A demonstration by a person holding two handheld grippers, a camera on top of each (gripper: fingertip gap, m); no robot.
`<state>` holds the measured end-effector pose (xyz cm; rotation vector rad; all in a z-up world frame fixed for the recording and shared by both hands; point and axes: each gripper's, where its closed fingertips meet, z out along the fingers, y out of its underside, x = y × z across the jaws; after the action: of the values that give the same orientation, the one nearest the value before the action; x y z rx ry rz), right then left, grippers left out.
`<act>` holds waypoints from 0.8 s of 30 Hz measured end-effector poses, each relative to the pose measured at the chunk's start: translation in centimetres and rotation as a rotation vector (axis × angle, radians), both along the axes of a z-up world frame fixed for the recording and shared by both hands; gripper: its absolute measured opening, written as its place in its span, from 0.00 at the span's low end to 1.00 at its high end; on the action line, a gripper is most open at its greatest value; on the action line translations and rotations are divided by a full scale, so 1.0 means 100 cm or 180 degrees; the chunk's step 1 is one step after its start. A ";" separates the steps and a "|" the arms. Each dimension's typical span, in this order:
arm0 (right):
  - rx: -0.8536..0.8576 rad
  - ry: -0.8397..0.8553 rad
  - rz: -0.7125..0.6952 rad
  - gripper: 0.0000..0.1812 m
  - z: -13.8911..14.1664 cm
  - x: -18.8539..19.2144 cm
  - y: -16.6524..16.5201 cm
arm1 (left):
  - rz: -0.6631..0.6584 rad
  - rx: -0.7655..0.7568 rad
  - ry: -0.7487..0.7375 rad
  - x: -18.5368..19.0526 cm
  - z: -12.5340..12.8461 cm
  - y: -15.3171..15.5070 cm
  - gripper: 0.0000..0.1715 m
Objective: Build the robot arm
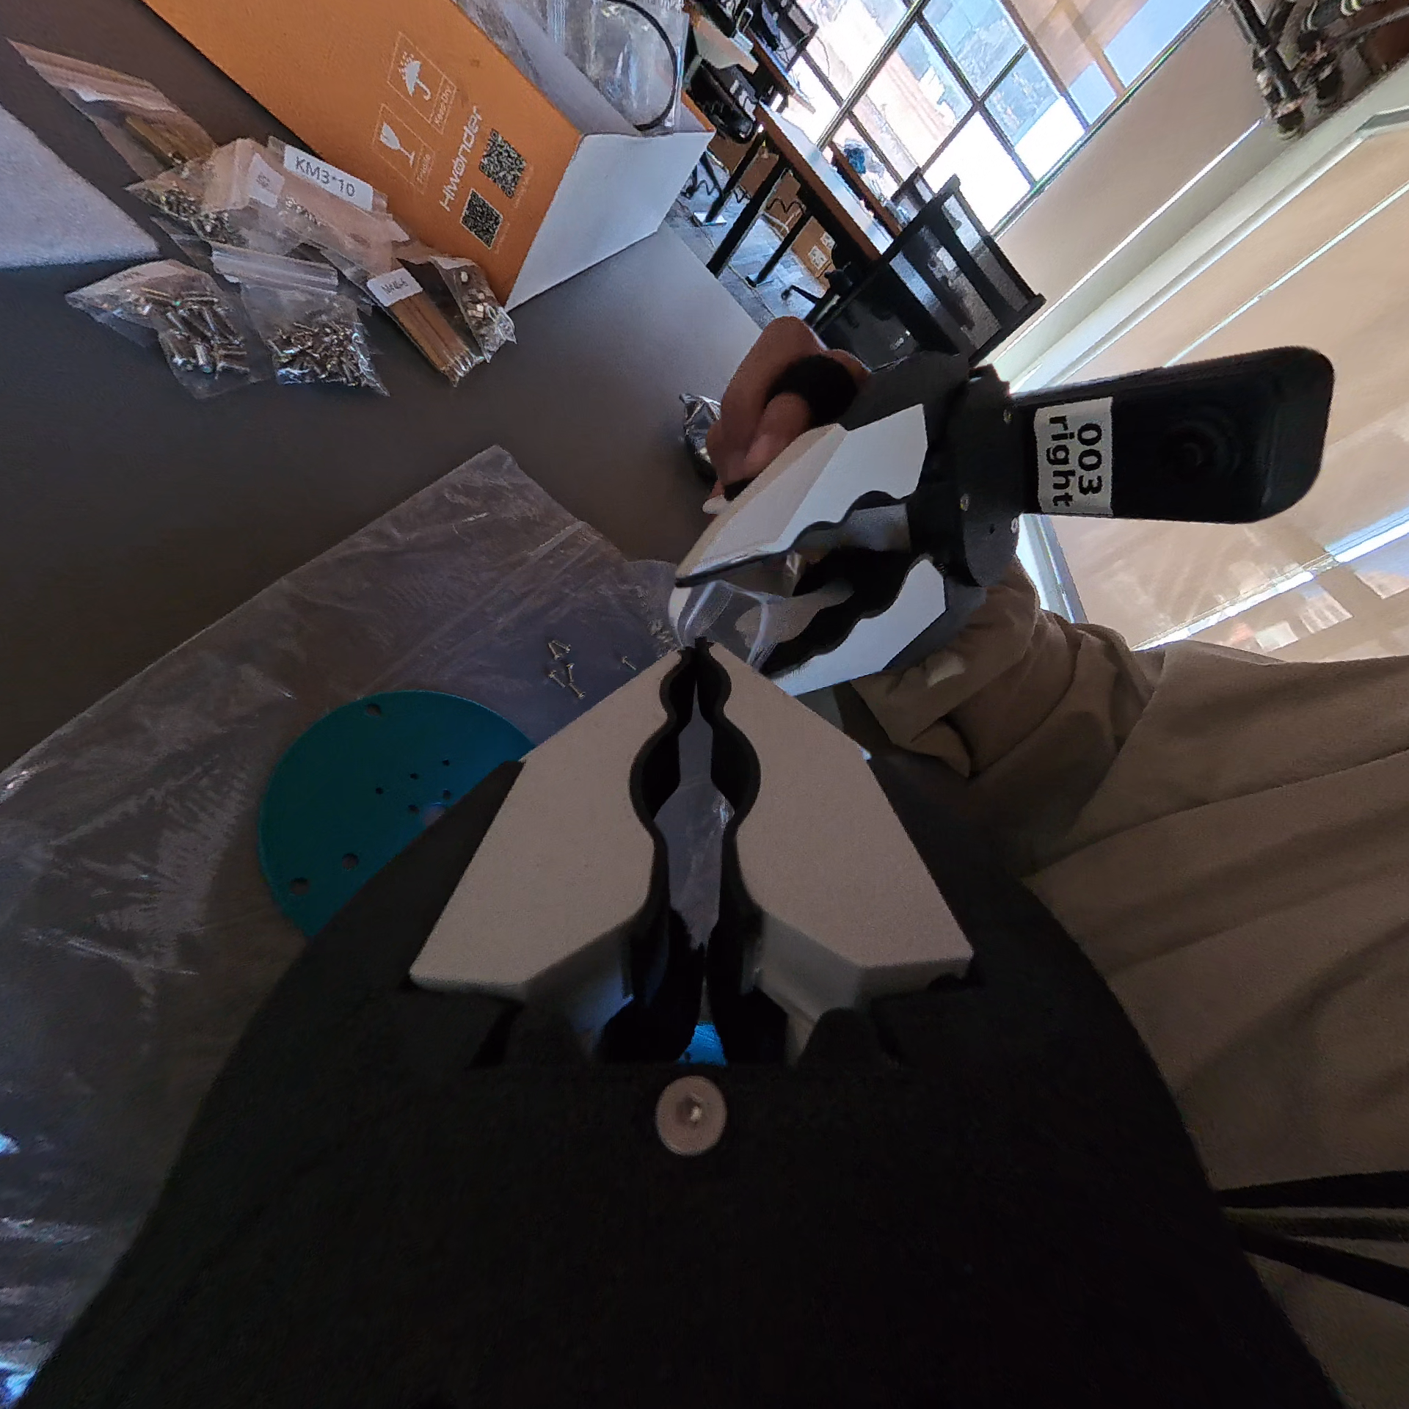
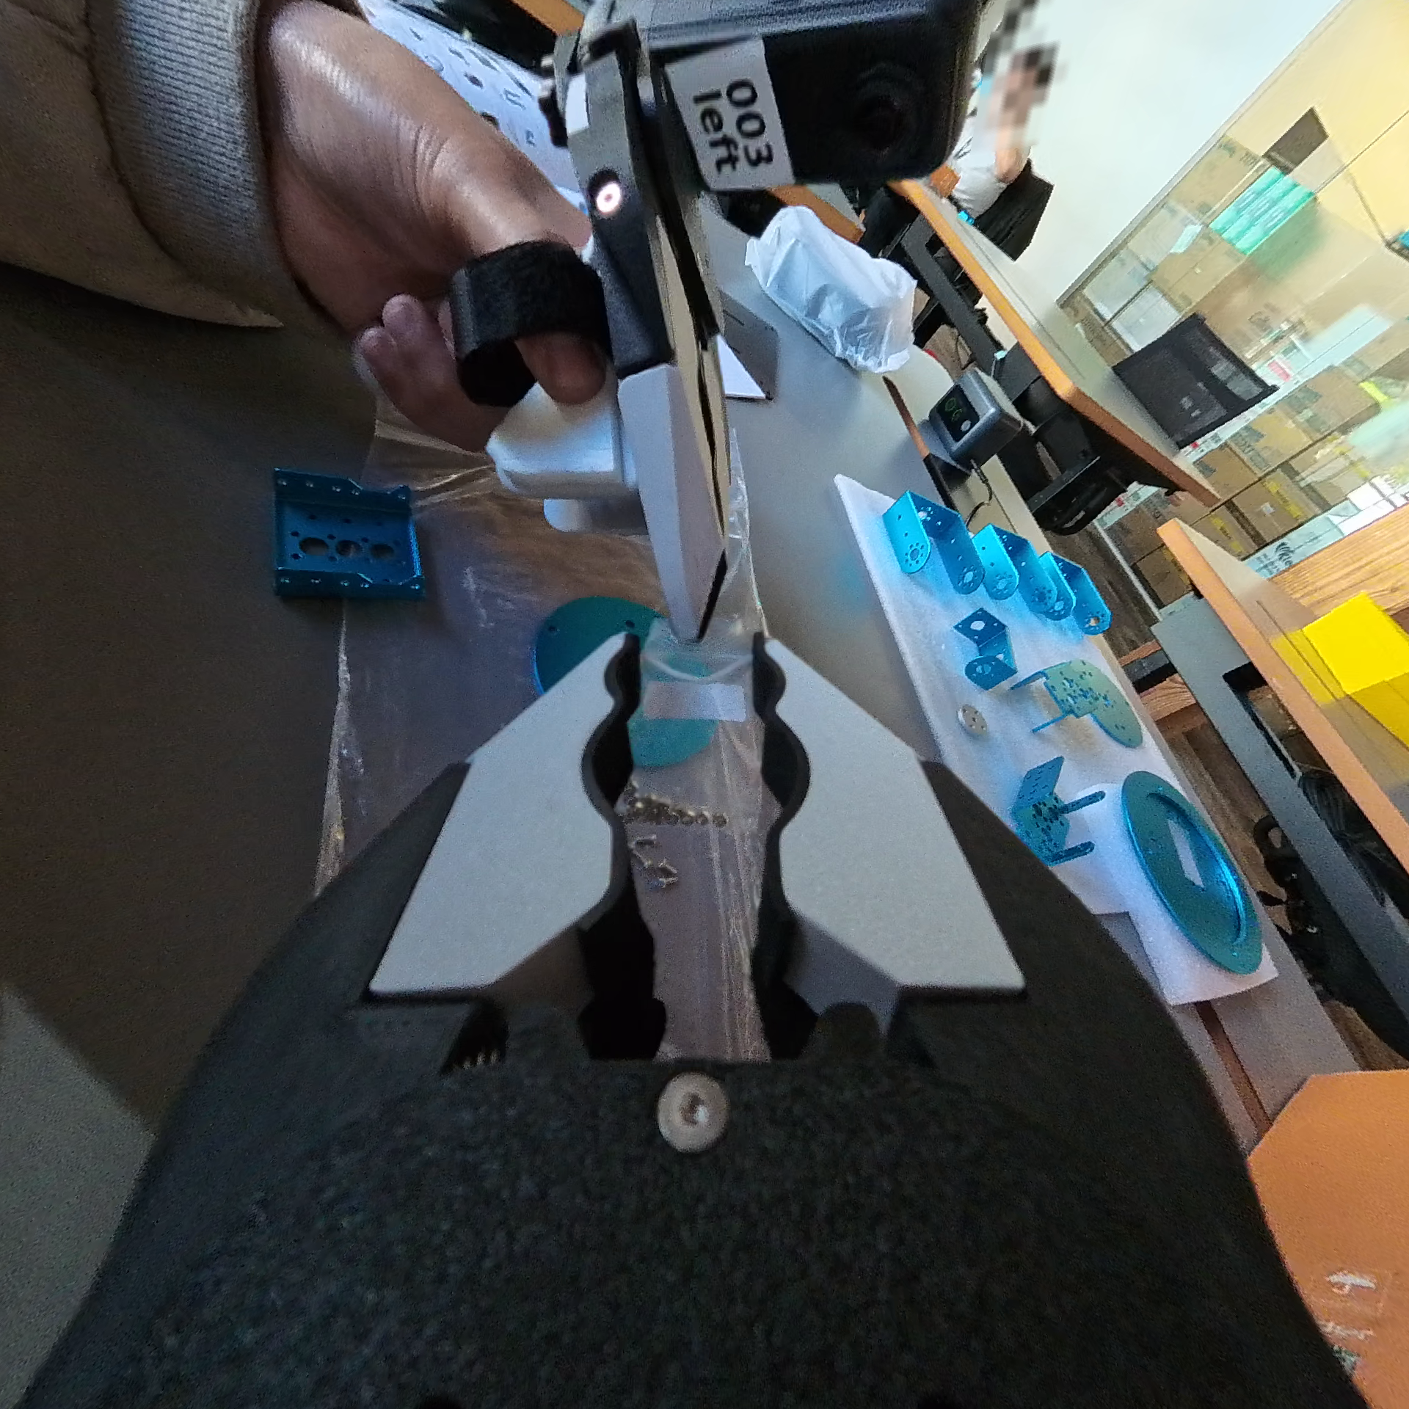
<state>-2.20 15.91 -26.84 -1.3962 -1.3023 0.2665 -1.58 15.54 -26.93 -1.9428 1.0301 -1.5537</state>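
Your left gripper (image 1: 701, 648), mid-frame, pinches a small clear plastic bag (image 2: 690, 671) of tiny screws, limp, light and slippery, while your right gripper (image 2: 694, 648) stands open around its top edge, the firmest place to grip.

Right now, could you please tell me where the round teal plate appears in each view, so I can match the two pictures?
Left wrist view: the round teal plate lies lower left on the clear plastic sheet, partly hidden by the left hand-held gripper.
Right wrist view: it shows at centre, partly between the right hand-held gripper's fingers.
Shared landmark: the loose screws beside it on the sheet.
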 end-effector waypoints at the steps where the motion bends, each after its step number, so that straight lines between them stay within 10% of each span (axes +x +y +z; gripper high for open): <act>1: -0.0024 -0.0018 0.0000 0.16 -0.001 0.001 0.000 | -0.0001 0.0008 -0.0005 0.000 0.000 -0.001 0.00; 8: -0.0474 0.0417 0.0092 0.37 0.012 0.009 -0.001 | -0.0085 -0.0112 -0.0273 -0.006 0.016 0.002 0.00; 13: -0.2182 0.1539 0.0443 0.37 0.017 0.021 0.003 | -0.0332 -0.0150 -0.0678 -0.011 0.041 -0.004 0.00; 17: -0.3267 0.2104 0.1320 0.26 0.029 0.017 -0.019 | -0.0482 -0.0049 -0.0864 -0.013 0.051 -0.011 0.00; 24: -0.3344 0.2315 0.1500 0.00 0.037 0.024 -0.019 | -0.0499 0.0113 -0.0807 -0.009 0.043 -0.011 0.00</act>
<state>0.21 13.96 -23.13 -1.5280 -0.8266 1.7956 -2.45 14.44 -22.59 -1.6223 1.1125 -1.7991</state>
